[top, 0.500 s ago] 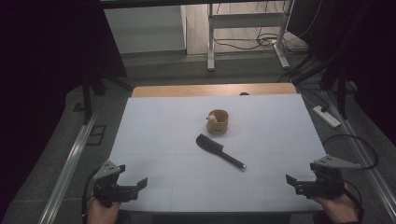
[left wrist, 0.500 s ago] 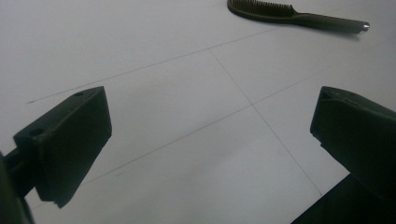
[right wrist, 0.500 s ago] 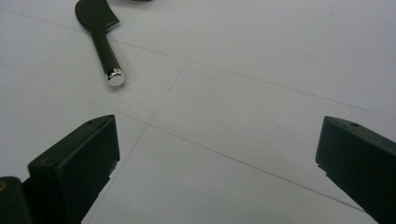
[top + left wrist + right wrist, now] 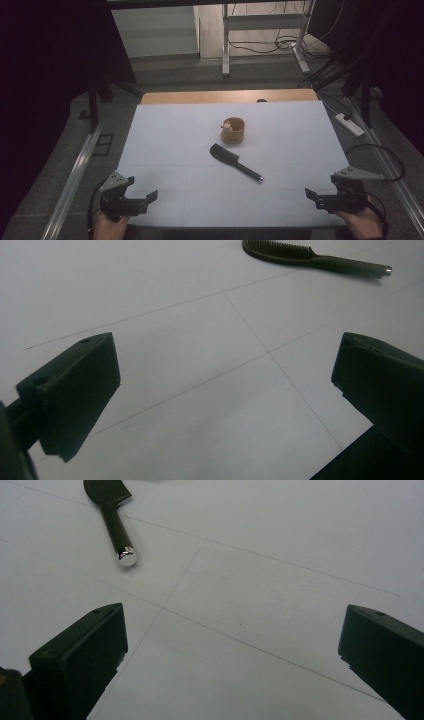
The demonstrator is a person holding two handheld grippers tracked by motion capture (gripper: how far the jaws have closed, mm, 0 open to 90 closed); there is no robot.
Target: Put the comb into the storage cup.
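Note:
A black hairbrush [image 4: 234, 161] lies diagonally near the middle of the white table [image 4: 170, 150], its handle tip pointing toward the near right. Just behind it stands a small wooden cup [image 4: 233, 130] with something pale inside. My left gripper [image 4: 142, 199] rests at the near left corner, jaws wide open and empty; ahead of its jaws lies the hairbrush [image 4: 310, 255]. At the near right edge my right gripper [image 4: 314, 196] is open too, nothing between its jaws, and the hairbrush handle [image 4: 117, 532] lies ahead of it to the left.
Thin pencil lines divide the white tabletop into squares. A wooden strip [image 4: 230, 96] runs along the far edge. Beyond it stand a metal frame's legs [image 4: 226, 45] and floor cables. A power strip [image 4: 350, 124] lies on the floor at the right.

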